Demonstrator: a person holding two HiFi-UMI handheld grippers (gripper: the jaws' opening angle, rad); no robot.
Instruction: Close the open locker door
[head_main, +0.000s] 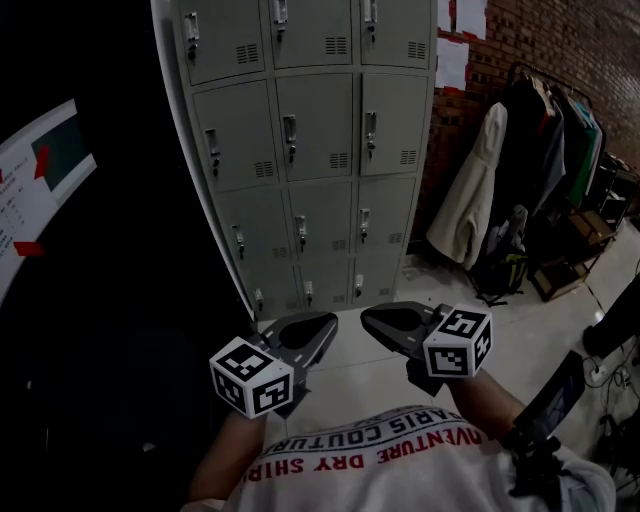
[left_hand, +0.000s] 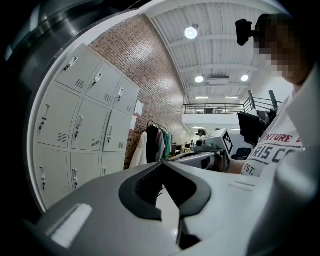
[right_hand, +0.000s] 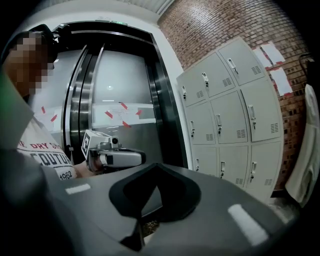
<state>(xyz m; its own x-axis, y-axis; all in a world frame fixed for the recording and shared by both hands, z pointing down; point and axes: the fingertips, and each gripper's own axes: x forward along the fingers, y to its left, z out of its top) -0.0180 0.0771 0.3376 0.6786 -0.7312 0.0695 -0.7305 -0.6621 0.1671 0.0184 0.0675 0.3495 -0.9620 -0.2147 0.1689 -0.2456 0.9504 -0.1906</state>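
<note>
A grey bank of lockers (head_main: 320, 140) stands ahead against the wall, and every door I can see on it looks shut. No open door shows in any view. My left gripper (head_main: 322, 328) and right gripper (head_main: 372, 320) are held low near the person's chest, tips almost facing each other, well short of the lockers. Both are shut with nothing between the jaws. The lockers (left_hand: 85, 125) fill the left of the left gripper view beyond the left gripper (left_hand: 162, 165). In the right gripper view the lockers (right_hand: 230, 115) stand to the right of the right gripper (right_hand: 156, 167).
A clothes rack (head_main: 550, 150) with hanging jackets and a pale coat (head_main: 470, 200) stands right of the lockers against a brick wall (head_main: 560, 40). Bags (head_main: 505, 270) lie under it. Dark lift doors (right_hand: 115, 110) are left of the lockers. Cables (head_main: 610, 372) lie at the right.
</note>
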